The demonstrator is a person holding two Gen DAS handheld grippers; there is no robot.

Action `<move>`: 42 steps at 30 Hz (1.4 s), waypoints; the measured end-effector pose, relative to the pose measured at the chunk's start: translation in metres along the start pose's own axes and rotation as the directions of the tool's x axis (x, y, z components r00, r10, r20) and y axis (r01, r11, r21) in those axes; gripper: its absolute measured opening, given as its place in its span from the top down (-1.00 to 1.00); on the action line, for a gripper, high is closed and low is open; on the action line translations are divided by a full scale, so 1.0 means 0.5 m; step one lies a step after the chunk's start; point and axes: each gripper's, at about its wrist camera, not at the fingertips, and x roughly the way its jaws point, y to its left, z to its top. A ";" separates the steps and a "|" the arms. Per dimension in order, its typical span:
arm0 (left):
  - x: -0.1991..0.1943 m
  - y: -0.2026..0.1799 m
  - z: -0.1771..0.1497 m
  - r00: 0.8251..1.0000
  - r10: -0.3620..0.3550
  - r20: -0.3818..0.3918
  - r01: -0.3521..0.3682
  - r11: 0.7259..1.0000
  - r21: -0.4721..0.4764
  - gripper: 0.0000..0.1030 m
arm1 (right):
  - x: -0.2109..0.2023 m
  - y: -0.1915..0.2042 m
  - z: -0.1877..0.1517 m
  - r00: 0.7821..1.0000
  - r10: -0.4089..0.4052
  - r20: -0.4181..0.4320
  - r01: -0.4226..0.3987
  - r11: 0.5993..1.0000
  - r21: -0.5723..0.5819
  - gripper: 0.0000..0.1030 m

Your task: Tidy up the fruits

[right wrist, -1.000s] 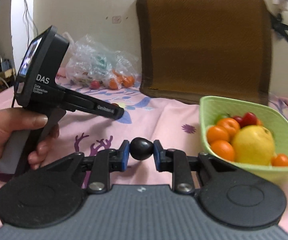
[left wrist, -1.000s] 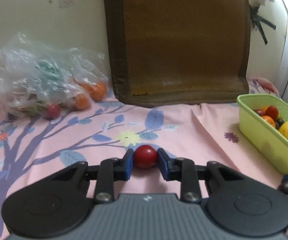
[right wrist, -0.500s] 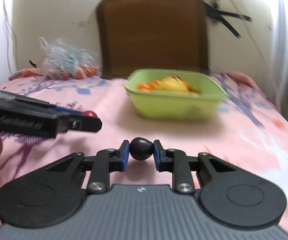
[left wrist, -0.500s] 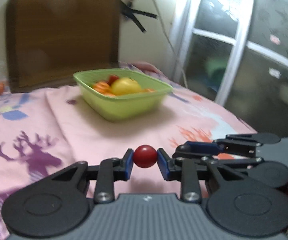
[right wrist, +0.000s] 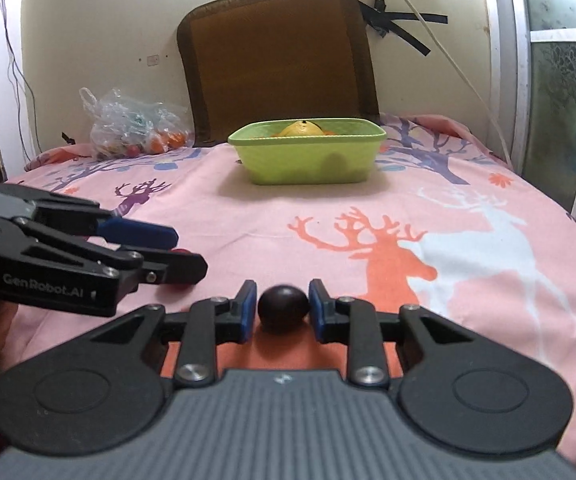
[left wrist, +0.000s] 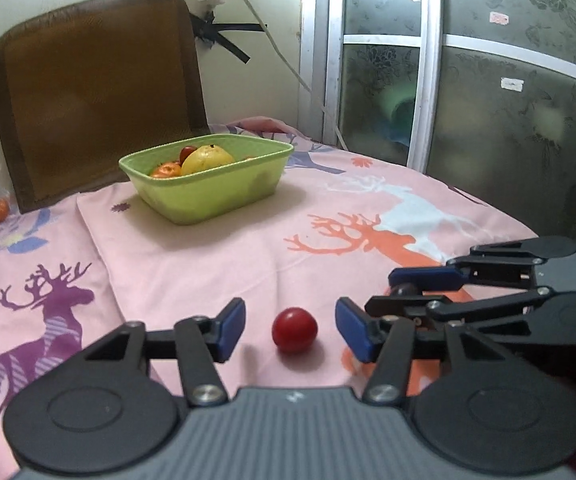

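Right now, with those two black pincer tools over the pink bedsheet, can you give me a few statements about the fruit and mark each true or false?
1. The left gripper squeezes the red fruit. False: its jaws are open and the fruit lies on the sheet.
2. The right gripper grips a dark fruit. True.
3. The green tub is empty. False: a yellow fruit and others are inside.
4. A plastic bag sits left of the brown cushion. True.

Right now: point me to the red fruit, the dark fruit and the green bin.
red fruit (left wrist: 294, 330), left wrist view, middle of its skin.
dark fruit (right wrist: 283, 308), right wrist view, its front face.
green bin (right wrist: 308, 162), right wrist view, its near wall.
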 end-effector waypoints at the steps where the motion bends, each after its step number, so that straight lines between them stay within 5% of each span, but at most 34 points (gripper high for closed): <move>1: -0.001 -0.002 -0.002 1.000 0.000 -0.005 0.000 1.000 0.003 0.00 | -0.003 -0.002 -0.003 1.000 0.003 0.004 -0.003 1.000 -0.005 0.26; 2: -0.001 -0.004 -0.004 1.000 -0.002 -0.010 0.003 1.000 0.006 0.00 | -0.005 -0.003 -0.005 1.000 0.004 0.009 -0.004 1.000 -0.008 0.12; 9: 0.016 -0.006 -0.012 0.999 0.004 -0.052 -0.004 1.000 0.008 0.04 | -0.026 0.000 -0.037 0.999 -0.009 0.052 0.011 0.999 -0.053 0.11; 10: 0.017 -0.005 -0.011 0.999 0.001 -0.054 0.000 1.000 0.007 0.15 | -0.028 -0.001 -0.040 0.998 -0.009 0.056 0.012 0.998 -0.055 0.11; 11: 0.018 -0.006 -0.012 0.999 0.001 -0.051 -0.001 1.000 0.009 0.48 | -0.030 -0.003 -0.041 0.998 -0.007 0.060 0.010 0.999 -0.053 0.12; 13: 0.016 -0.006 -0.011 0.999 -0.010 -0.052 0.011 1.000 0.014 0.51 | -0.033 -0.002 -0.043 0.998 -0.004 0.063 0.008 0.998 -0.059 0.24; 14: 0.014 -0.006 -0.011 0.998 -0.021 -0.052 0.022 1.000 0.011 0.51 | -0.034 -0.003 -0.043 0.998 0.005 0.061 -0.001 0.998 -0.066 0.46; 20: 0.009 0.022 0.046 0.997 -0.074 0.017 0.075 0.996 -0.054 0.50 | -0.015 -0.013 -0.008 0.996 0.043 0.080 -0.038 0.998 -0.055 0.47; 26: 0.085 0.115 0.188 0.994 -0.050 0.096 0.064 0.986 -0.153 0.49 | 0.065 -0.061 0.131 0.983 0.041 0.176 -0.037 0.999 -0.024 0.46; 35: 0.270 0.267 0.273 1.000 0.013 -0.028 -0.023 0.918 -0.396 0.42 | 0.249 -0.145 0.225 0.994 -0.014 0.111 0.001 0.993 0.114 0.43; 38: 0.279 0.284 0.270 0.999 0.022 -0.027 -0.032 0.898 -0.440 0.19 | 0.265 -0.147 0.220 0.994 -0.027 0.106 0.014 0.992 0.124 0.42; 42: 0.268 0.283 0.265 0.999 0.038 -0.018 -0.042 0.897 -0.439 0.19 | 0.247 -0.143 0.213 0.991 -0.027 0.128 0.010 0.991 0.135 0.39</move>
